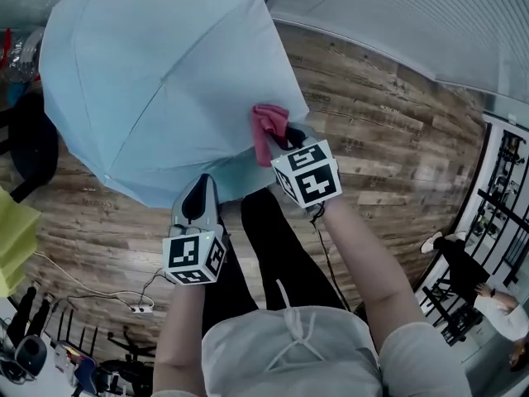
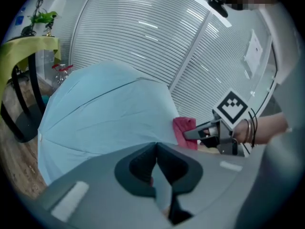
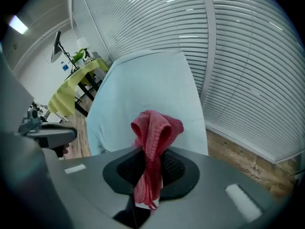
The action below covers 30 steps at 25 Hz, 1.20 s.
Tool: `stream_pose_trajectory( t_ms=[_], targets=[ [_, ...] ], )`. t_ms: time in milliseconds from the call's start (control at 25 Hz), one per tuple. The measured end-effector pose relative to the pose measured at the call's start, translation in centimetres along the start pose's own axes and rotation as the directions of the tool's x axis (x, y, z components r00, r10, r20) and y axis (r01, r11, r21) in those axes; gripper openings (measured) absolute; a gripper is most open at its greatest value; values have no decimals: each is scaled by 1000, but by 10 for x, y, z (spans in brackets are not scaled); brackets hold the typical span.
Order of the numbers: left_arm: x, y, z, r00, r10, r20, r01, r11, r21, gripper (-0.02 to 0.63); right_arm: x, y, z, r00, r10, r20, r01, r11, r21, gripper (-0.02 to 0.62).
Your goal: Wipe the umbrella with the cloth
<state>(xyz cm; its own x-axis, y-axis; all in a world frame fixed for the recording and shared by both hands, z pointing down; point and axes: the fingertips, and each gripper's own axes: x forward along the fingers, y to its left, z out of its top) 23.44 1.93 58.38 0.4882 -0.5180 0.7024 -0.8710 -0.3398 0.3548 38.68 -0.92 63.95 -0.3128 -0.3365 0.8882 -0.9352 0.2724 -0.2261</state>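
Note:
An open light-blue umbrella rests on the wooden floor, canopy towards me. My left gripper is at its near rim, shut on a strip of the blue fabric. My right gripper is shut on a bunched red cloth, which lies against the canopy's right edge. In the right gripper view the cloth stands up out of the jaws in front of the umbrella. From the left gripper view, the cloth and the right gripper show past the canopy.
A wall of white blinds runs behind the umbrella. At the left stand a yellow-covered table and a black chair. A power strip with its cable lies on the floor. A person is by a rack at far right.

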Motion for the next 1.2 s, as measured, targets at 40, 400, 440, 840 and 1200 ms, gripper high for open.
stream_pose_trajectory(
  t_ms=[40,400,440,840,1200],
  targets=[
    [4,-3,1,1000,0,-3,0,1000,6,8,3,-9,-2,1000,-6,-3,6,1000,9,64],
    [32,-27,12,999,-4,-39,5,999,44,8,12,-85,-16,994,-91,-58,96,991,93,64],
    [35,-30,14,999,-6,-39,7,999,46,7,11,-91,-17,993,-100,-62,106,990,92,64],
    [36,-67,44,999,-45,-8,45,997,61,7,-36,-115,-11,987,-156,-43,161,975,151,64],
    [-40,-69,121,990,-85,114,76,994,82,7,-143,-20,51,979,-141,148,123,984,126,63]
  ],
)
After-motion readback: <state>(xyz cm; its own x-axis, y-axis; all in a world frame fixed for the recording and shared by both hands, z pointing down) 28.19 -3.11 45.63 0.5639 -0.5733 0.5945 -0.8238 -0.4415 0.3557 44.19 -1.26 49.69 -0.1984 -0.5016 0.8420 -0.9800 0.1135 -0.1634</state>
